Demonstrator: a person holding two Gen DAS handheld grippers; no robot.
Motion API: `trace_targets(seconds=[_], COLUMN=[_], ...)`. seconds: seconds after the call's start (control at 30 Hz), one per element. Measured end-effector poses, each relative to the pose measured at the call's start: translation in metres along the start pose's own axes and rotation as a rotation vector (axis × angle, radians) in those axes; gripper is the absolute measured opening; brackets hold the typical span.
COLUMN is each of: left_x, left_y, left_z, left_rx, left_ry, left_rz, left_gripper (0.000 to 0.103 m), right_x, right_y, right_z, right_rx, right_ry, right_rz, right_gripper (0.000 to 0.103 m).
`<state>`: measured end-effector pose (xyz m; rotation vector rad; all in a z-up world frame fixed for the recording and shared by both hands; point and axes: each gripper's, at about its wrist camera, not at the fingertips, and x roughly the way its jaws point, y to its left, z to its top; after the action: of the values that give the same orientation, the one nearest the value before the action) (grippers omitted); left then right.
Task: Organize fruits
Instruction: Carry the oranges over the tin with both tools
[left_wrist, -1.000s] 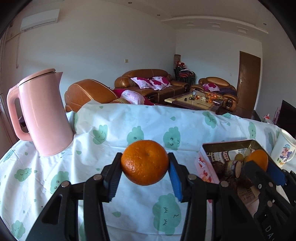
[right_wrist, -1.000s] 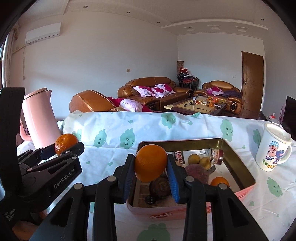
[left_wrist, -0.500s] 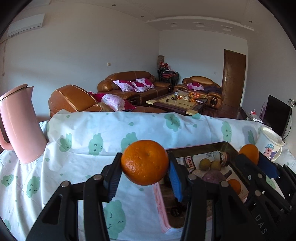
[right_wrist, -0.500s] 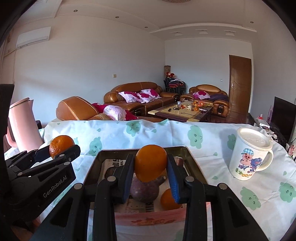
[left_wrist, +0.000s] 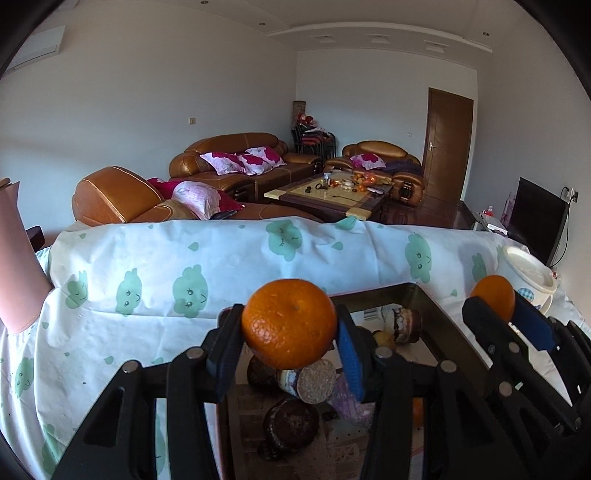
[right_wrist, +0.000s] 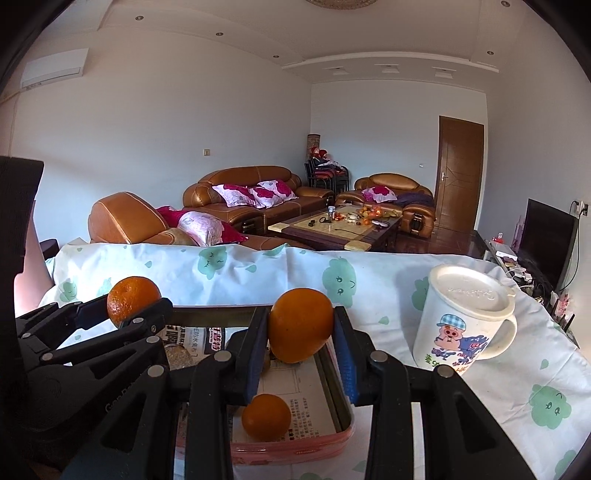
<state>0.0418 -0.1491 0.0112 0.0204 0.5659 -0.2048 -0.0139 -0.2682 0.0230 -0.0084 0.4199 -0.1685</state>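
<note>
I am carrying two fruits at once: my left gripper (left_wrist: 290, 328) is clenching a dimpled mandarin (left_wrist: 289, 328), and my right gripper (right_wrist: 300, 325) is squeezing a smoother orange (right_wrist: 300, 324). Both are hanging above the pink tin (right_wrist: 295, 445), which is sitting on the cloud-print cloth (left_wrist: 166, 266) and already holding one orange (right_wrist: 266, 416), dark fruits and small jars. The lidded mug (right_wrist: 463, 319) is standing just beside it. I judge this the delivery step; next calls for lowering each fruit over bare paper lining, then loosening.
</note>
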Motion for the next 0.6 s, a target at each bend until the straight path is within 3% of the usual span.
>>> trace_targets(seconds=[0.33, 0.6], left_x=[0.027, 0.039], left_y=[-0.003, 0.000], left_z=[0.003, -0.001], left_rx=[-0.011, -0.017], left_ry=[0.051, 0.093], left_rz=[0.002, 0.002], left_gripper=[0.049, 0.049], right_x=[0.021, 0.045], right_y=[-0.006, 0.001], right_z=[0.003, 0.000], right_rx=[-0.021, -0.051], right_ry=[0.029, 0.119], right_rz=[-0.021, 0.042], right_gripper=[0.037, 0.037])
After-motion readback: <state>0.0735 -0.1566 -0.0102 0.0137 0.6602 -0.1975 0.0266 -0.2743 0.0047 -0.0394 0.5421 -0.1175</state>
